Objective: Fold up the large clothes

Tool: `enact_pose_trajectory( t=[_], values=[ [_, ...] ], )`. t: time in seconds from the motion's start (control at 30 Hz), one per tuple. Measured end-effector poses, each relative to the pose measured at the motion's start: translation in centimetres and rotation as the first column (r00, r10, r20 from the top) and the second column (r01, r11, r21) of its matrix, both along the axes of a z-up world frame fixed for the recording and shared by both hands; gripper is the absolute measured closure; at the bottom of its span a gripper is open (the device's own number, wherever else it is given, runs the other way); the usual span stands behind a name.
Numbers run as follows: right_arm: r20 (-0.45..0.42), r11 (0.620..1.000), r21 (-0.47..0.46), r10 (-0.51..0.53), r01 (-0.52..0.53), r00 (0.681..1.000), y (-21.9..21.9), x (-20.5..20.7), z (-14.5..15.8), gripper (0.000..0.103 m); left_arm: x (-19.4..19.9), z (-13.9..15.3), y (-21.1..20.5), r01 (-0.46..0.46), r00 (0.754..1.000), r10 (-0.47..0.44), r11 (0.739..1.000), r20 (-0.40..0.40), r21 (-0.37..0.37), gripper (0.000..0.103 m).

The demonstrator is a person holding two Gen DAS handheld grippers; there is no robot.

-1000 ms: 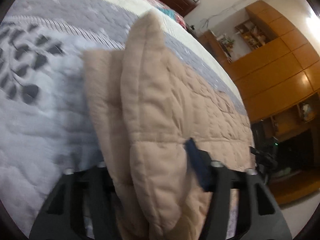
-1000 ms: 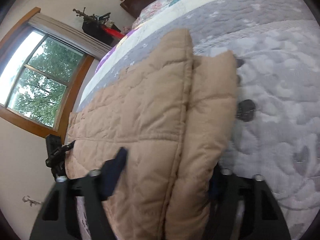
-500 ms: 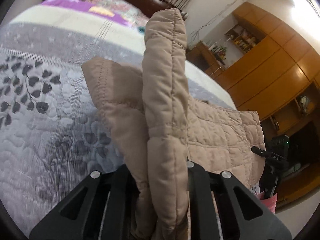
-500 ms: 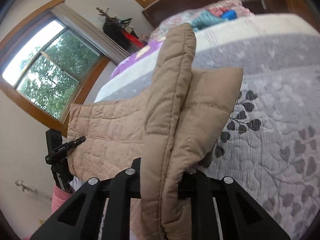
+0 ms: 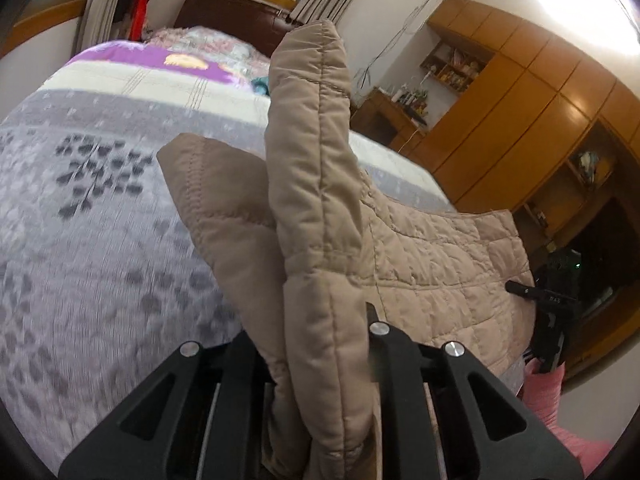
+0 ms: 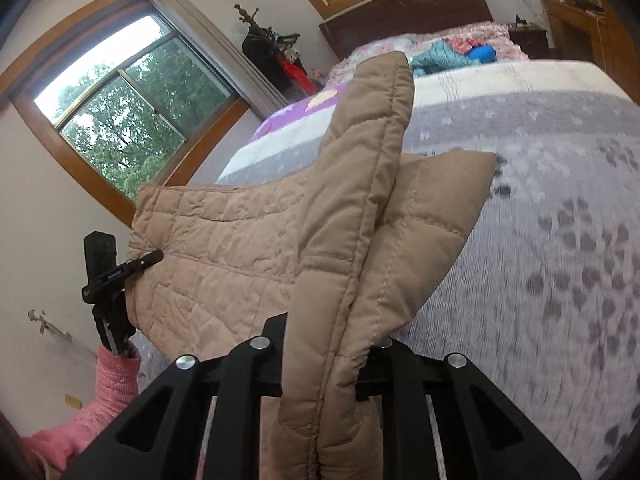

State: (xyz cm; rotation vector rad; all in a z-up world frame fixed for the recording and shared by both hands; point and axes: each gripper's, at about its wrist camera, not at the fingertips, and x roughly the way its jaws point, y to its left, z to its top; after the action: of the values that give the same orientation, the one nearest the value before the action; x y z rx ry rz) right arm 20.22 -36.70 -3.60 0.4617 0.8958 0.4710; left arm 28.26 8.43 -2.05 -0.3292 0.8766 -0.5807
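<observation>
A tan quilted jacket (image 5: 420, 264) is held up between both grippers above the bed. My left gripper (image 5: 316, 344) is shut on one doubled edge of the jacket, which sticks up past the fingers. My right gripper (image 6: 328, 356) is shut on the other doubled edge of the jacket (image 6: 224, 256). The jacket spans between them, and each gripper shows small at the far end in the other's view: the right gripper (image 5: 548, 300) and the left gripper (image 6: 108, 276). A pink sleeve (image 6: 108, 384) holds the left one.
A grey bedspread (image 5: 88, 216) with dark leaf prints covers the bed below. Pillows and blue clothes (image 6: 456, 56) lie near the dark headboard. Wooden cupboards (image 5: 552, 92) stand at the right side, a window (image 6: 120, 128) at the left side.
Both grippers closed on the jacket's folded edges and lifted it off the bed. The views tilted up, so the headboard, window and cupboards now show.
</observation>
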Motion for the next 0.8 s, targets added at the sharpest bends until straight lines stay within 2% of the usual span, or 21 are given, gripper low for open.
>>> enact_pose_trajectory(
  t=[0.17,0.23,0.3,0.4,0.43,0.6,0.67,0.7,0.73,0.8],
  values=[
    [-0.093,1.0,0.013,0.007,-0.006,0.996,0.1,-0.5,-4.1,0.086,-0.8,-5.5,0.6,0.01,0.996,-0.007,0.999,-0.094,0.037,0.09],
    [-0.141,1.0,0.011,-0.01,0.012,0.99,0.0,-0.4,-6.5,0.085,-0.7,-7.9,0.6,-0.003,0.993,0.012,0.997,-0.116,0.082,0.089],
    [-0.182,0.999,0.029,-0.025,0.031,0.983,-0.5,-0.1,-8.7,0.083,-0.2,-10.3,1.0,-0.008,0.989,0.023,0.995,-0.146,0.102,0.084],
    [-0.233,0.993,0.1,-0.037,0.062,0.972,-1.4,0.6,-11.7,0.078,0.8,-13.2,2.2,-0.019,0.979,0.029,0.999,-0.201,0.05,0.073],
    [-0.247,0.988,0.136,-0.033,0.068,0.968,-1.8,0.9,-12.7,0.077,0.9,-13.8,2.5,-0.018,0.979,0.023,1.0,-0.204,0.026,0.072],
    [-0.266,0.975,0.205,-0.027,0.084,0.964,-2.3,1.3,-14.5,0.072,0.8,-14.6,2.9,-0.026,0.98,0.022,1.0,-0.196,-0.014,0.069],
    [-0.256,0.979,0.187,-0.033,0.083,0.966,-2.5,1.3,-14.3,0.068,0.6,-14.8,3.2,-0.031,0.977,0.026,0.999,-0.209,-0.019,0.068],
    [-0.257,0.981,0.17,-0.045,0.091,0.965,-2.7,1.1,-14.2,0.063,0.1,-14.9,3.6,-0.038,0.974,0.032,0.999,-0.222,-0.023,0.066],
    [-0.253,0.986,0.13,-0.07,0.105,0.965,-2.9,0.7,-13.5,0.058,0.1,-14.8,4.0,-0.051,0.971,0.044,0.998,-0.236,-0.023,0.065],
    [-0.238,0.989,0.069,-0.113,0.132,0.965,-3.4,-0.2,-12.7,0.055,-0.6,-13.5,4.7,-0.094,0.966,0.089,0.996,-0.242,-0.01,0.061]
  ],
)
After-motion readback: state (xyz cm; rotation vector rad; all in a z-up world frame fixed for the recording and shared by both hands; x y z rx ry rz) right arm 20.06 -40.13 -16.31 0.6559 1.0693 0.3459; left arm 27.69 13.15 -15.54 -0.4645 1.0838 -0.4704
